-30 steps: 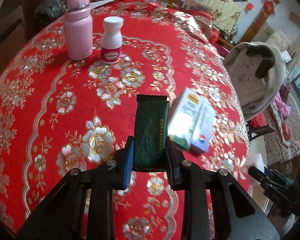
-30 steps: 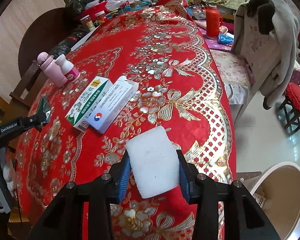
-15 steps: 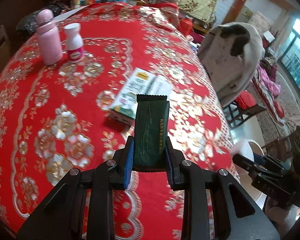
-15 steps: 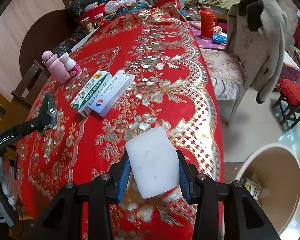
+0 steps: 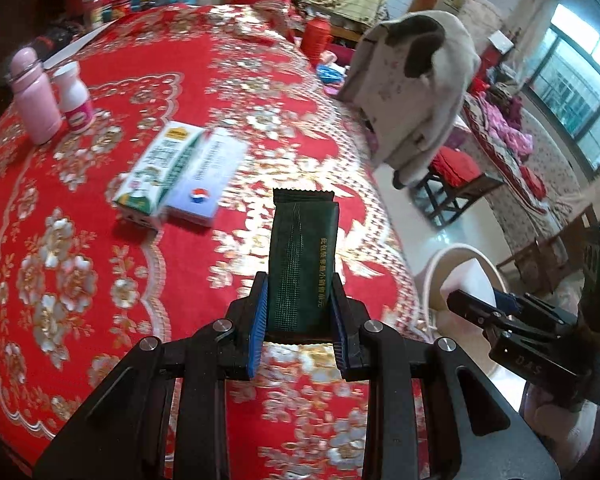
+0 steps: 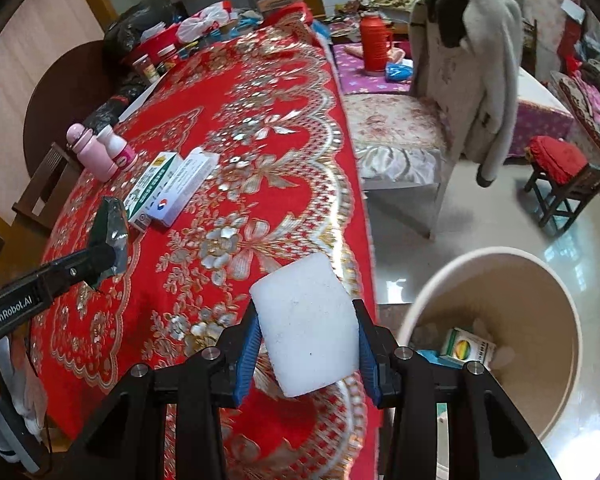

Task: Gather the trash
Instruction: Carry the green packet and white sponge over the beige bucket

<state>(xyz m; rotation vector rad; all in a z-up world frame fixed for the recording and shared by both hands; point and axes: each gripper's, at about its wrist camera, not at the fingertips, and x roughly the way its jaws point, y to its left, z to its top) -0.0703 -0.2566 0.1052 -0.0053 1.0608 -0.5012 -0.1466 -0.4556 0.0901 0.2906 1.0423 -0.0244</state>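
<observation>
My left gripper (image 5: pixel 299 312) is shut on a dark green snack wrapper (image 5: pixel 303 256), held upright above the red tablecloth (image 5: pixel 100 280) near the table's right edge. My right gripper (image 6: pixel 306 336) is shut on a white foam block (image 6: pixel 306 320), at the table's edge just left of the beige trash bin (image 6: pixel 540 280). The bin holds a small green and white box (image 6: pixel 466 346). The right gripper with its white block (image 5: pixel 466 280) also shows in the left wrist view over the bin (image 5: pixel 432 268). The left gripper with the wrapper (image 6: pixel 112 220) shows in the right wrist view.
Two flat boxes (image 5: pixel 180 172) lie side by side on the table. A pink bottle (image 5: pixel 34 96) and a white pill bottle (image 5: pixel 76 98) stand at the far left. A chair draped with a white coat (image 6: pixel 472 80) and a red stool (image 6: pixel 560 168) stand beyond the bin.
Both grippers have moved right toward the table's edge with their loads. The bin has come fuller into the right wrist view and now shows in the left wrist view.
</observation>
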